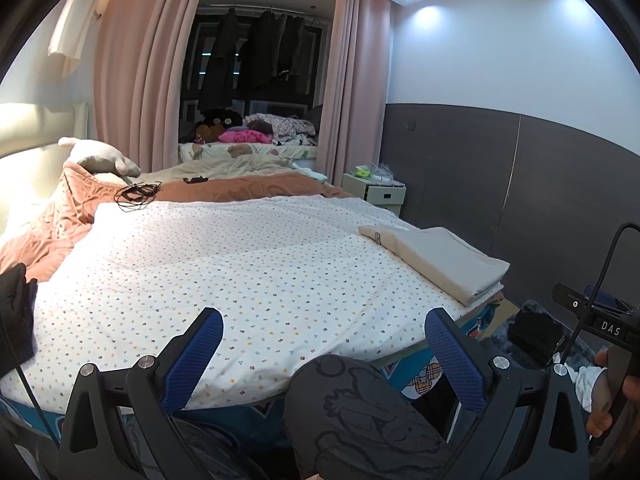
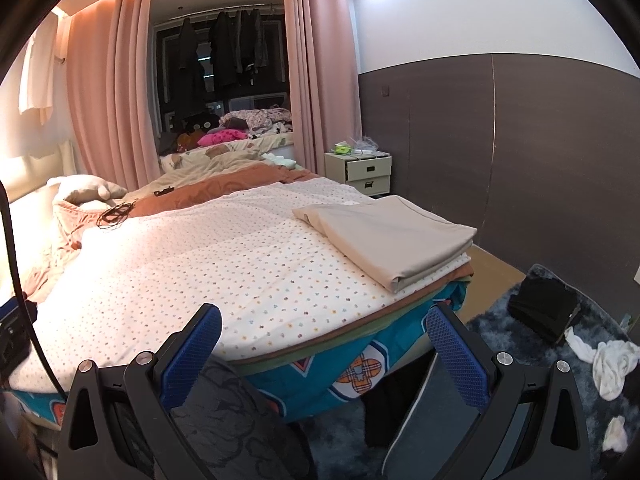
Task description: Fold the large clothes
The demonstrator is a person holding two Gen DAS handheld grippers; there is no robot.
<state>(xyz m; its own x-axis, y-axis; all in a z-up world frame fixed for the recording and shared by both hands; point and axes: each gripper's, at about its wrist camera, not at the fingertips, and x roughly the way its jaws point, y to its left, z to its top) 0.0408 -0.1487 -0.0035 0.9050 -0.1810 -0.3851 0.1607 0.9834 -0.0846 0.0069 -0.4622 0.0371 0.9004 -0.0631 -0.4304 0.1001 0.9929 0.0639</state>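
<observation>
Bedroom first: the bed [image 2: 208, 264] fills both views, a folded beige cloth [image 2: 392, 240] near its right corner. Both my jaws hang open and empty. Grabbing the dotted cover [image 1: 224, 256] by mistake could drag that stack off.

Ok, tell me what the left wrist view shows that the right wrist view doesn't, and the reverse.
Only the left wrist view shows the right gripper side-on at its right edge, with the hand holding it.

Only the right wrist view shows white crumpled cloths lying on the dark shaggy rug, and both drawers of the nightstand.

Both show the dotted quilt, the folded beige garment near the bed's right edge, tangled black cables, pink curtains, and open blue-padded fingers holding nothing.
</observation>
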